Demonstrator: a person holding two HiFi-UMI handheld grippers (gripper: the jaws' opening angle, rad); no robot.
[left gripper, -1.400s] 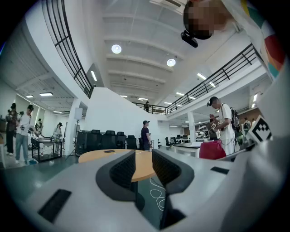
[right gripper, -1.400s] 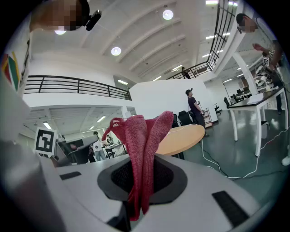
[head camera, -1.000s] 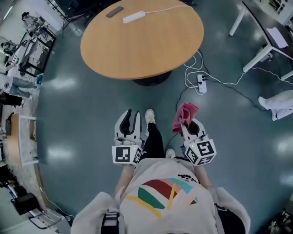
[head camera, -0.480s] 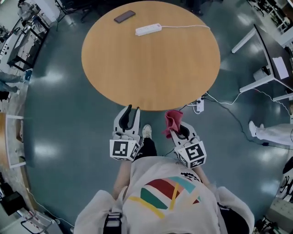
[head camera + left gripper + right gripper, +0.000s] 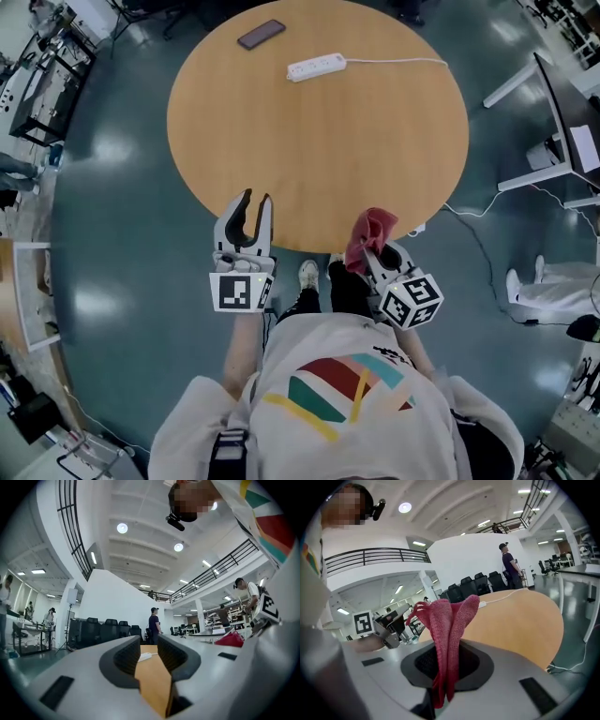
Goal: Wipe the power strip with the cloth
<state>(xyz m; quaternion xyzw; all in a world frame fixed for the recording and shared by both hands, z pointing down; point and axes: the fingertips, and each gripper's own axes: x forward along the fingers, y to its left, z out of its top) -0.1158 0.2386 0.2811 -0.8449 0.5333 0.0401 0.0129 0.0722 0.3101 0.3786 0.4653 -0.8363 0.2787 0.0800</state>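
A white power strip (image 5: 316,67) lies at the far side of the round wooden table (image 5: 319,150), its cord running off to the right. My left gripper (image 5: 255,202) is at the table's near edge, open, with nothing between its jaws. Through that gap the left gripper view shows the tabletop and the distant power strip (image 5: 146,656). My right gripper (image 5: 377,249) is by the near edge further right, shut on a red cloth (image 5: 370,232). In the right gripper view the cloth (image 5: 447,630) stands up folded between the jaws, with the power strip (image 5: 481,604) small behind it.
A dark phone (image 5: 262,34) lies on the table left of the strip. On the floor at the right are cables and a second power strip (image 5: 413,228), plus white desk legs (image 5: 525,178). The person's shoe (image 5: 307,274) is under the table edge. People stand in the background.
Both grippers have moved forward with the person, from open floor up to the table's near edge. The cloth stays in the right gripper. The left jaws keep the same gap.
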